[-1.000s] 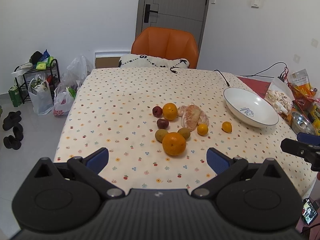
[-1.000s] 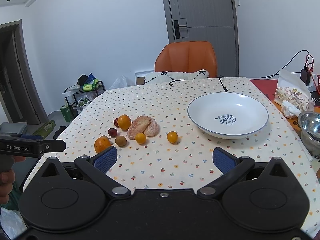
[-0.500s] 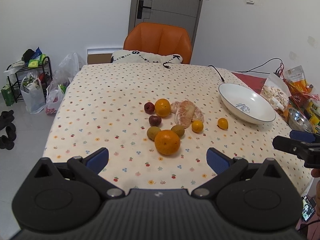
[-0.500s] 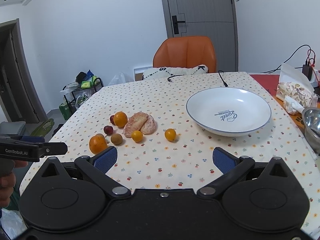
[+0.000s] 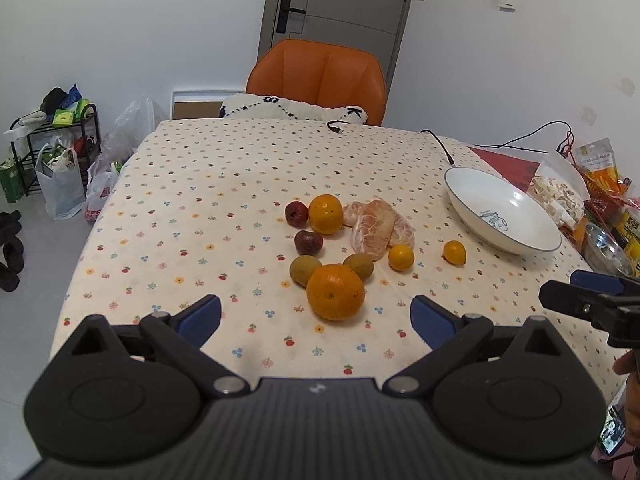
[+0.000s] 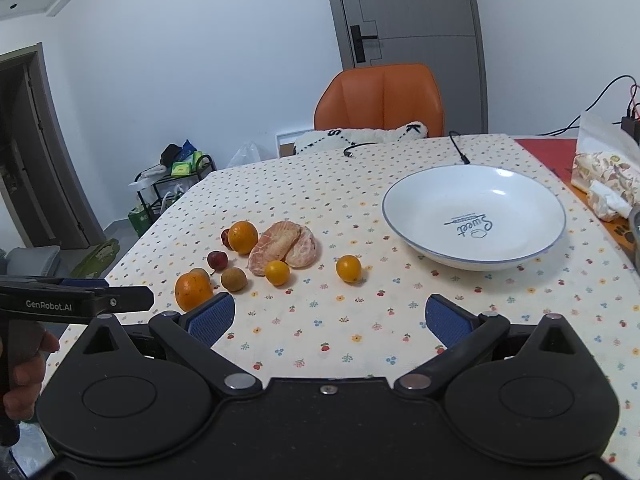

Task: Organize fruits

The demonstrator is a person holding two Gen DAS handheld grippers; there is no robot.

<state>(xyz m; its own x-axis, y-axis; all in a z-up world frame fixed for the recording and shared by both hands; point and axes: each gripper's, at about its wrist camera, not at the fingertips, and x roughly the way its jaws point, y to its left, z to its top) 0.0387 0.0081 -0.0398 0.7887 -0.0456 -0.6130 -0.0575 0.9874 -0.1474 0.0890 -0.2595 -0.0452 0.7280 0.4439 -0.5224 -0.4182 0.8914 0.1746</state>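
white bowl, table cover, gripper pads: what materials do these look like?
White bowl: likely glazed ceramic; glossy highlights, blue rim line, printed "Sweet".
Table cover: looks like matte printed fabric with small flower and fruit motifs; soft drape at the edge.
Right gripper pads: blue with fine grid texture, probably rubber; body is matte black plastic.

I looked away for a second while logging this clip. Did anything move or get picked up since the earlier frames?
Both grippers moved closer to the fruit: the left gripper toward the big orange, the right gripper toward the small orange. Nothing was grasped; both remain open. Fruits and white bowl stayed put, bowl empty.
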